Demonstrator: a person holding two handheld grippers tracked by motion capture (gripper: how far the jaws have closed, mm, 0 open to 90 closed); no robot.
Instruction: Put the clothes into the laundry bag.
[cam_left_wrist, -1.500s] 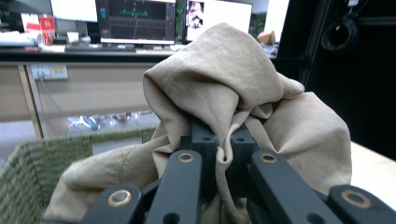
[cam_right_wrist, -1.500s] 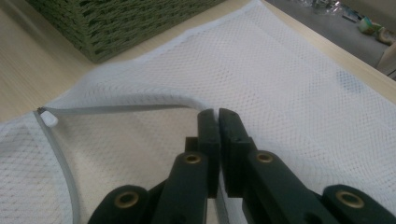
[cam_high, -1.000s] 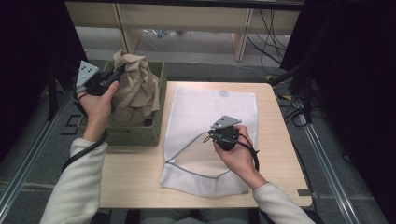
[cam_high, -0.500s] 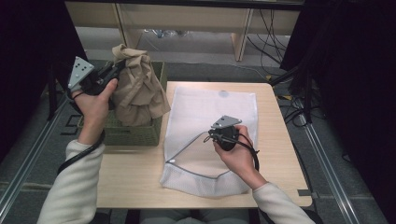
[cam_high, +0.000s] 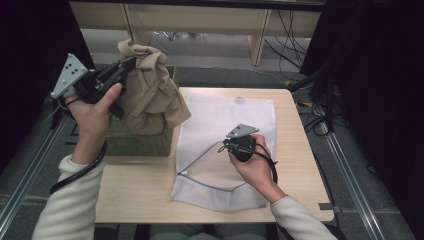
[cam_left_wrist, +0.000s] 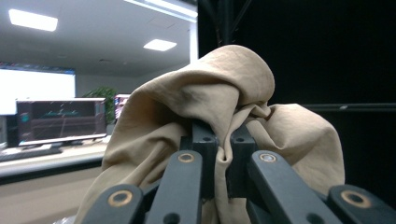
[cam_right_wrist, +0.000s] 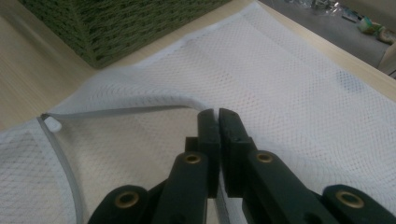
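Left claw (cam_high: 121, 67) has lifted one beige garment (cam_high: 147, 95) (one basket (cam_high: 135, 142)).

High view: fixed above the person's side, looking forward and down; takes in the whole table (cam_high: 145, 200), floor beyond.
Left gripper view: rides the left gripper (cam_high: 117, 75), raised at far left; faces level, very near the beige cloth (cam_left_wrist: 224, 102), office monitors far behind.
Right gripper view: rides the right gripper (cam_high: 227, 145), low near table centre; faces far-left, close over the white mesh bag (cam_right_wrist: 289, 79).
Shared: high and right views share the mesh bag and green woven basket (cam_right_wrist: 116, 23); high and left views share the cloth.
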